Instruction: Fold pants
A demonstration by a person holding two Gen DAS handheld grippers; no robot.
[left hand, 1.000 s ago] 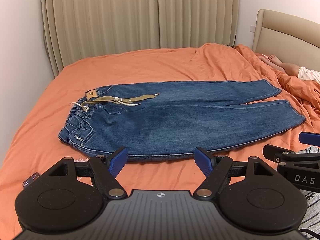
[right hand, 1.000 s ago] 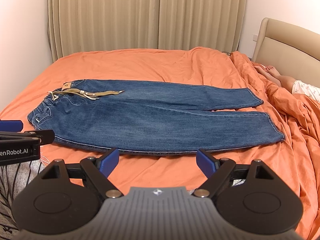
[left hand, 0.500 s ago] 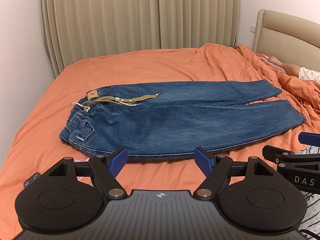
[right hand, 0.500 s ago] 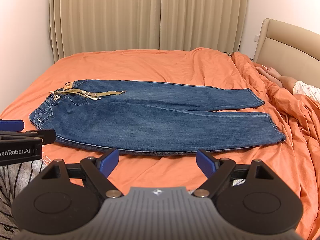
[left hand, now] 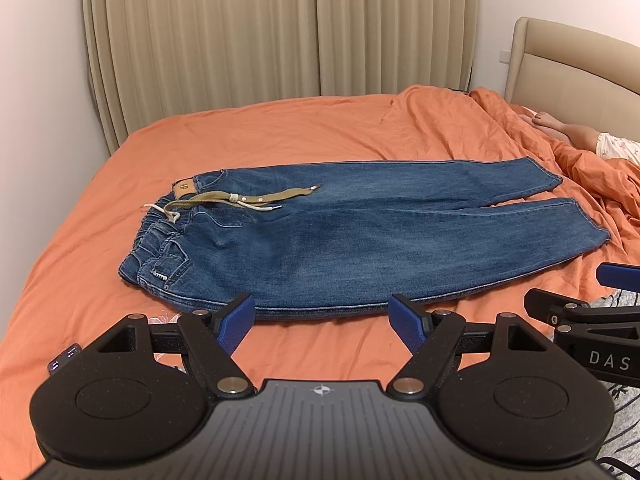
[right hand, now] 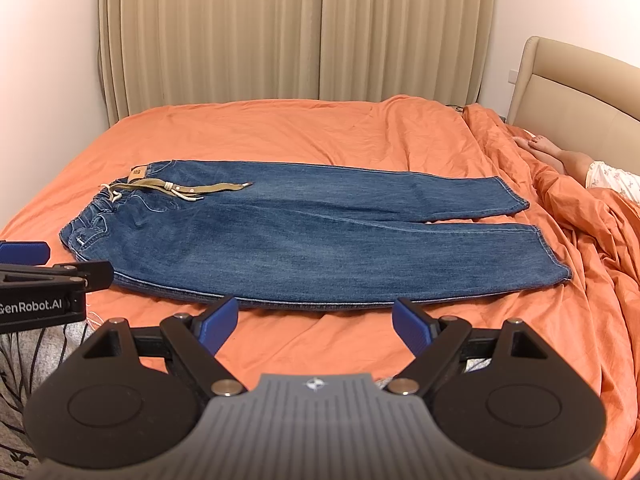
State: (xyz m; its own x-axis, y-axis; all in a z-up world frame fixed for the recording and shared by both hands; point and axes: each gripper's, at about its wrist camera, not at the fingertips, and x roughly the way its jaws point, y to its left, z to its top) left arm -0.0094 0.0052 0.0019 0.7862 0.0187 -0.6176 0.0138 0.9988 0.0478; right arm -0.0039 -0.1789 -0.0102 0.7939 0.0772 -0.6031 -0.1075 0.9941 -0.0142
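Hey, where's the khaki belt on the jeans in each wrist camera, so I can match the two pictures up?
Left wrist view: the khaki belt lies left of centre, across the waistband at the left end of the jeans.
Right wrist view: the same belt sits further left and slightly higher in the picture.
Shared landmark: the tan leather patch on the waistband, just above the belt's left end.

A home bedroom: a wide bed (right hand: 280, 136) under an orange sheet fills the room, with a padded beige headboard (right hand: 576, 80) at the right, floor-length beige curtains (right hand: 296, 32) behind it, plain white walls (left hand: 40, 92), and someone's bare feet (right hand: 536, 146) resting near the headboard.
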